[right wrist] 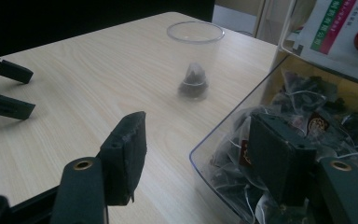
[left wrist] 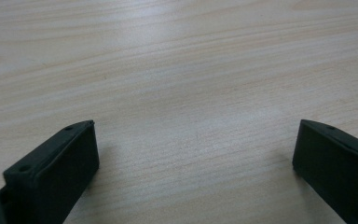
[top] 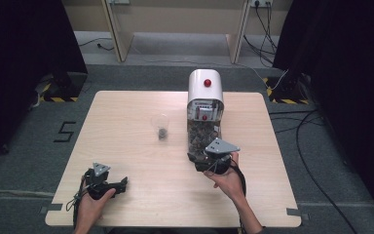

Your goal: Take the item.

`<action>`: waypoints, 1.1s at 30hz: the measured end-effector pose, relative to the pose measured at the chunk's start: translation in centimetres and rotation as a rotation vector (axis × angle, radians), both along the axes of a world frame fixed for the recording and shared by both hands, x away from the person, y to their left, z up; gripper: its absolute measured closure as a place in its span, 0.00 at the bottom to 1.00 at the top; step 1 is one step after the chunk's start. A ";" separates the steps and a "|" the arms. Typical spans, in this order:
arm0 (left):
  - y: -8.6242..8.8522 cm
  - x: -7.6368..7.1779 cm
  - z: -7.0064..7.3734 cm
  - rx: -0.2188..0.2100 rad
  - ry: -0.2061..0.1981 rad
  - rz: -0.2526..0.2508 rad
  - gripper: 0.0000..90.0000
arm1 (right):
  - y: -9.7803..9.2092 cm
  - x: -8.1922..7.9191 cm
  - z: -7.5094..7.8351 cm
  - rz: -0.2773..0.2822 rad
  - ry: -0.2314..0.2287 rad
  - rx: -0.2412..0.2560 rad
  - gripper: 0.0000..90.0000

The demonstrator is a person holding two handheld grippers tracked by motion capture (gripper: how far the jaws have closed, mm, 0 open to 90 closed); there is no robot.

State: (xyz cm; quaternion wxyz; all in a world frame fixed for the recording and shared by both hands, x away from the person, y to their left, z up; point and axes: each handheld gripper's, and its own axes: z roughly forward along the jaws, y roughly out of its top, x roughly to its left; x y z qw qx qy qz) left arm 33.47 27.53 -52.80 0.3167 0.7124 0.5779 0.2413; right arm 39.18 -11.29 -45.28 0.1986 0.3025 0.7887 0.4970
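Observation:
A white dispenser (top: 205,87) with a red knob stands at the table's back centre, and its clear bin (top: 203,136) holds several dark tea bags (right wrist: 307,107). Left of it stands a clear plastic cup (top: 160,126) (right wrist: 195,60) with one tea bag (right wrist: 193,83) at its bottom. My right gripper (top: 197,161) (right wrist: 203,149) is open at the bin's front. One jaw is over the bags, the other outside over the table. Near the front left edge my left gripper (top: 121,184) (left wrist: 196,154) rests open over bare wood, nothing between its jaws.
The light wooden table (top: 126,112) is bare between the cup and the left gripper (right wrist: 9,88). Black curtains hang on both sides. Cables trail on the grey floor at the right.

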 end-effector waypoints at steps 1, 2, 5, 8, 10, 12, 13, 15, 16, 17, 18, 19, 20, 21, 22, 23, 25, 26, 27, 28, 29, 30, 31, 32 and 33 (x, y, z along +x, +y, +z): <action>0.0 0.0 0.0 0.000 0.000 0.000 0.00 | -0.1 0.0 0.0 -0.001 -0.001 0.000 0.43; 0.0 0.0 0.0 0.001 0.000 -0.001 0.00 | -0.3 -0.1 0.0 -0.004 0.001 0.001 0.43; 0.0 0.0 0.0 0.000 0.000 0.000 0.00 | -0.8 -0.3 0.0 -0.018 0.000 0.002 0.42; 0.0 0.0 0.0 0.000 0.000 0.000 0.00 | -1.2 -0.4 0.1 -0.025 -0.003 0.004 0.42; 0.0 0.0 0.0 0.001 0.000 -0.001 0.00 | -1.5 -0.5 0.1 -0.029 -0.004 0.002 0.42; 0.0 0.0 0.0 0.000 0.000 0.000 0.00 | -1.8 -0.7 0.0 -0.037 -0.006 -0.003 0.41; 0.0 0.0 0.0 0.001 0.000 -0.001 0.00 | -1.8 -0.7 0.0 -0.037 -0.006 -0.003 0.41; 0.0 0.0 0.0 0.000 0.000 0.000 0.00 | -2.1 -0.9 -0.1 -0.043 -0.001 -0.004 0.41; 0.0 0.0 0.0 0.000 0.000 0.000 0.00 | -2.1 -0.9 -0.1 -0.043 -0.001 -0.004 0.41; 0.0 0.0 0.0 0.001 0.000 -0.001 0.00 | -2.4 -1.0 -0.1 -0.047 -0.001 -0.002 0.40; 0.0 0.0 0.0 0.000 0.000 0.000 0.00 | -2.4 -1.0 -0.1 -0.047 -0.001 -0.002 0.40; 0.0 0.0 0.0 0.001 0.000 -0.001 0.00 | -2.4 -1.1 -0.1 -0.050 0.001 -0.001 0.40; 0.0 0.0 0.0 0.001 0.000 -0.001 0.00 | -2.6 -1.2 -0.1 -0.055 -0.003 0.000 0.40; 0.0 0.0 0.0 0.000 0.000 0.000 0.00 | -2.7 -1.2 -0.1 -0.058 -0.002 0.000 0.40; 0.0 0.0 0.0 0.000 0.000 0.000 0.00 | -2.9 -1.3 -0.1 -0.061 0.000 0.004 0.40; 0.0 0.0 0.0 0.000 0.000 0.000 0.00 | -3.1 -1.4 0.0 -0.062 -0.004 0.001 0.39; 0.0 0.0 0.0 0.001 0.000 0.000 0.00 | -3.2 -1.5 -0.1 -0.063 -0.002 0.002 0.39; 0.0 0.0 0.0 0.001 -0.001 -0.001 0.00 | -3.3 -1.7 -0.1 -0.064 -0.001 0.000 0.38; 0.0 0.0 0.0 0.001 -0.001 -0.001 0.00 | -3.3 -1.7 -0.1 -0.064 -0.001 0.000 0.38; 0.0 0.0 0.0 0.001 0.000 -0.001 0.00 | -3.4 -1.7 -0.1 -0.065 -0.003 -0.001 0.38; 0.0 0.0 0.0 0.000 0.000 0.000 0.00 | -3.5 -1.8 -0.1 -0.069 -0.003 0.002 0.38; 0.0 0.0 0.0 0.000 0.000 0.000 0.00 | -3.7 -1.9 -0.1 -0.071 -0.003 0.000 0.37; 0.0 0.0 0.0 0.000 -0.001 0.001 0.00 | -3.9 -2.1 -0.1 -0.077 -0.004 0.003 0.36; 0.0 0.0 0.0 0.000 -0.001 0.001 0.00 | -3.9 -2.1 -0.1 -0.077 -0.004 0.003 0.36; 0.0 0.0 0.0 0.000 -0.001 0.001 0.00 | -4.0 -2.1 -0.1 -0.079 -0.001 0.003 0.35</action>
